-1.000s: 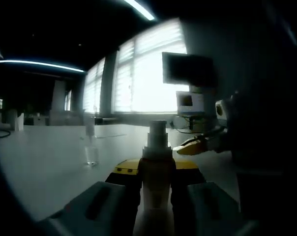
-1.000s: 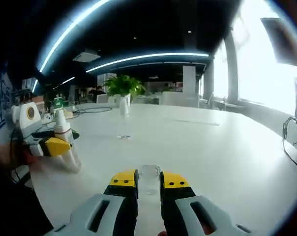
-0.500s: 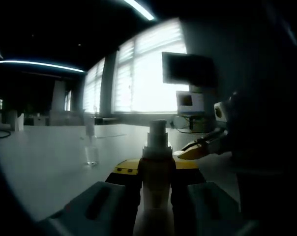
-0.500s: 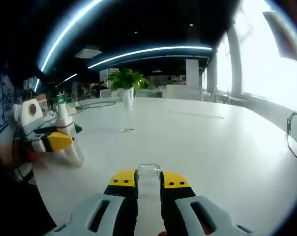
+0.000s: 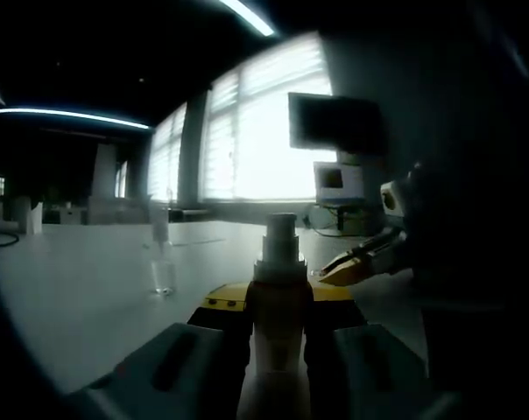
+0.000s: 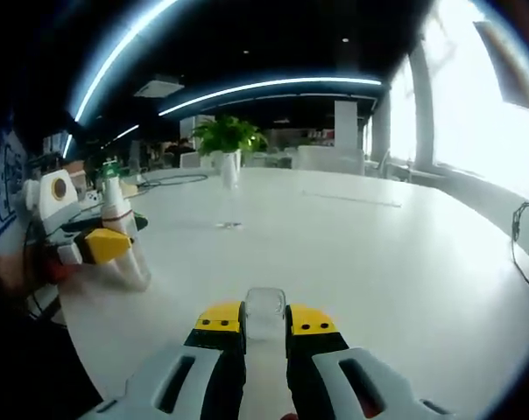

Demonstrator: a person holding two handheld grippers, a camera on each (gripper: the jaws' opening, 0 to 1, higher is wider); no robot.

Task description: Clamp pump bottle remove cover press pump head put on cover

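In the left gripper view my left gripper (image 5: pixel 277 302) is shut on the pump bottle (image 5: pixel 278 302), which stands upright between the yellow-tipped jaws with its bare pump head (image 5: pixel 281 236) on top. The right gripper (image 5: pixel 356 262) shows at the right of that view. In the right gripper view my right gripper (image 6: pixel 264 319) is shut on the clear cover (image 6: pixel 264 313), held just above the white table (image 6: pixel 361 262). The left gripper (image 6: pixel 94 248) with the pump bottle (image 6: pixel 120 236) stands at the left of that view.
A small clear bottle (image 5: pixel 162 258) stands on the table to the left of the pump bottle. A potted plant in a white vase (image 6: pixel 229 149) stands far back. Bright windows, a monitor (image 5: pixel 339 184) and cables (image 6: pixel 527 241) lie on the right side.
The right gripper view has tilted and shifted slightly with the hand; the right gripper with the cover has moved a little. The left gripper and bottle hold still.
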